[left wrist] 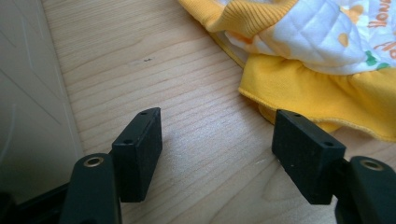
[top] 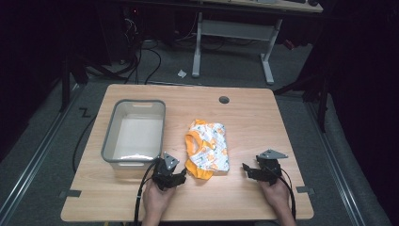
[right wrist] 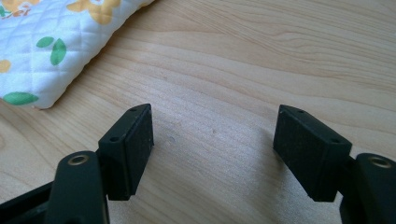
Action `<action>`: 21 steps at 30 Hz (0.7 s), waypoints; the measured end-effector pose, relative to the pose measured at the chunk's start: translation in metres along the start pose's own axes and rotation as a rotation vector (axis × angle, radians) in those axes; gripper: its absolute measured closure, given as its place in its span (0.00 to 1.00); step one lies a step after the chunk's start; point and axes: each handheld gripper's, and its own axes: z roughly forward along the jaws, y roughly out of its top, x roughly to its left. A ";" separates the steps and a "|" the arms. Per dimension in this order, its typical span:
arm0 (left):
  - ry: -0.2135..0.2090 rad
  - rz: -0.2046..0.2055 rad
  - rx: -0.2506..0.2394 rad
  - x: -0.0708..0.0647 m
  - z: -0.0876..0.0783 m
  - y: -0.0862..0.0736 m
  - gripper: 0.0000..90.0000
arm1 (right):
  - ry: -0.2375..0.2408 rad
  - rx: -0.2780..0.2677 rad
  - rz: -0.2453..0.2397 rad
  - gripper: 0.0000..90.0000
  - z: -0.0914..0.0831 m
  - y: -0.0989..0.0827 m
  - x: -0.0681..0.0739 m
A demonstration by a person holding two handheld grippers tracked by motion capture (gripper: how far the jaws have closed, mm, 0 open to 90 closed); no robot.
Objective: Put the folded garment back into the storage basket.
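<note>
Nearest the person, two hands grip two tools at the front edge of the table (top: 244,113). The left gripper (top: 175,177) sits low by the garment's near corner, jaws spread wide with bare wood between them; in the left gripper view the yellow ruffled hem of the garment (left wrist: 327,88) lies just past the right-hand jaw, apart from it as far as I can tell. The right gripper (top: 251,170) waits on the other side, jaws equally wide and holding nothing, the quilted white edge of the garment (right wrist: 51,46) off to its upper left.

A little farther out, there it is: one small folded garment (top: 207,148), white with orange trim and a flower print, lying in the middle of the table. Beside it to the left, one grey bin (top: 109,136) stands empty.

So by my reading nothing is done yet. No grasp, no lift; if the cloth is bound for that bin, the whole job remains. Count: two grippers, one garment, one bin.
</note>
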 end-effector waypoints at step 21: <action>0.003 -0.002 0.001 -0.001 0.000 0.000 0.36 | -0.001 0.000 0.004 0.32 0.000 0.000 0.000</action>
